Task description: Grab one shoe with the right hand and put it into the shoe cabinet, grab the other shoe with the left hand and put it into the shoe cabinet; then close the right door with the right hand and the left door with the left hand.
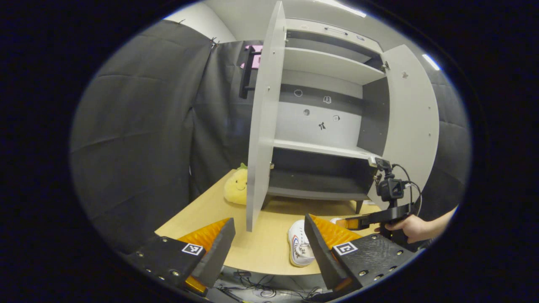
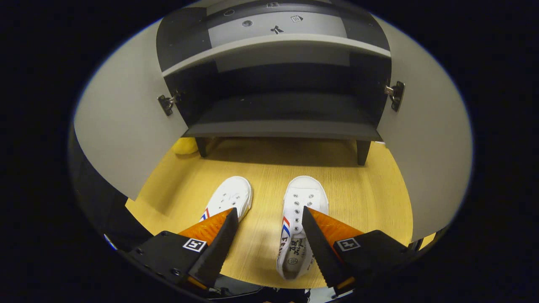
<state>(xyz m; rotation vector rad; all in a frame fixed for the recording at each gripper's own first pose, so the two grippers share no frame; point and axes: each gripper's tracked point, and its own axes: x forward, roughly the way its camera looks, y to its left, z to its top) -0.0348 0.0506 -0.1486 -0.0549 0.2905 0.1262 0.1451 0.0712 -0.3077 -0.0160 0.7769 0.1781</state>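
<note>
1. Your right gripper hangs low over the wooden table, fingers spread wide and holding nothing; the right-hand finger overlaps the edge of the right shoe in the right gripper view, though you can't tell from here if it touches.
2. The left shoe lies just beside its partner, toes toward the cabinet, with a strip of bare wood between the two.
3. Your left gripper sits back at the near table edge, fingers released and wide apart, gripping nothing. Between them in the left gripper view you see one white shoe and, beyond it, your other hand holding the right gripper's body.
4. Past the toes there's open tabletop up to the shoe cabinet, which stands on short dark legs with a shadowed gap beneath.
5. The bottom compartment is open and dark, its front lip the edge to clear.
6. Both doors stand swung out: the left door juts edge-on toward you in the left gripper view, the right door angles away. They wall in the lane on either side.
7. A yellow plush toy sits on the table left of the left door, well apart from the shoes.
</note>
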